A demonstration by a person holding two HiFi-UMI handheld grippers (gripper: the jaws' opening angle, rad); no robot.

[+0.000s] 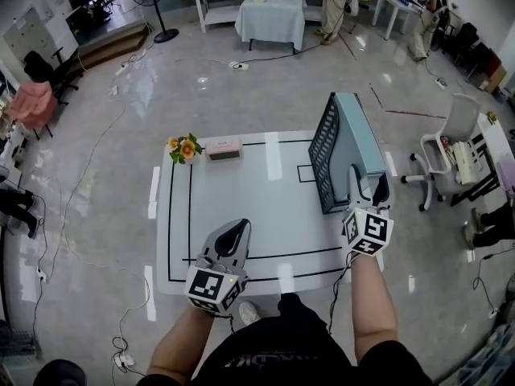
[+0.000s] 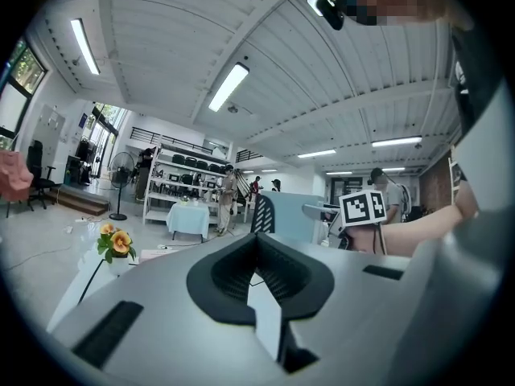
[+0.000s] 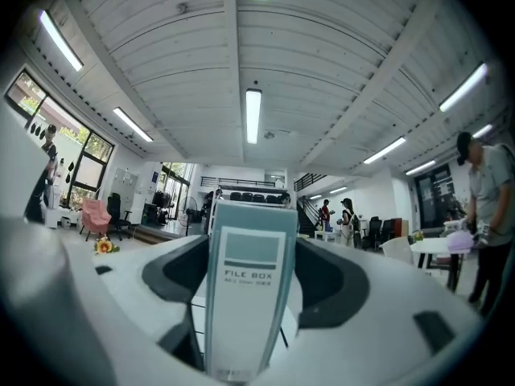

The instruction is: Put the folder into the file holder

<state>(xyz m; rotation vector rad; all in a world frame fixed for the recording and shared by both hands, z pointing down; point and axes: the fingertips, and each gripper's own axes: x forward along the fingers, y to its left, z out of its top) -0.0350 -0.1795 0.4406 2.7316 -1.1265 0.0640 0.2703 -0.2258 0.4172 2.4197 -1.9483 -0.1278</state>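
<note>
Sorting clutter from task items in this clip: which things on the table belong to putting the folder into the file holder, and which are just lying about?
Job: light blue file-box folder; dark mesh file holder; right gripper, jaws open either side of the folder.
Lying about: small bunch of orange and yellow flowers; pale pink rectangular box, both at the white table's far edge.

The white worktop (image 1: 241,215) carried black lines (image 1: 190,215) marking a rectangle. At its 10 o'clock corner stood yellow flowers (image 1: 184,147), just beside a pink box (image 1: 224,149); at 2 o'clock stood a dark mesh file holder (image 1: 324,147), a pale-blue folder (image 1: 360,135) upright against it.
</note>
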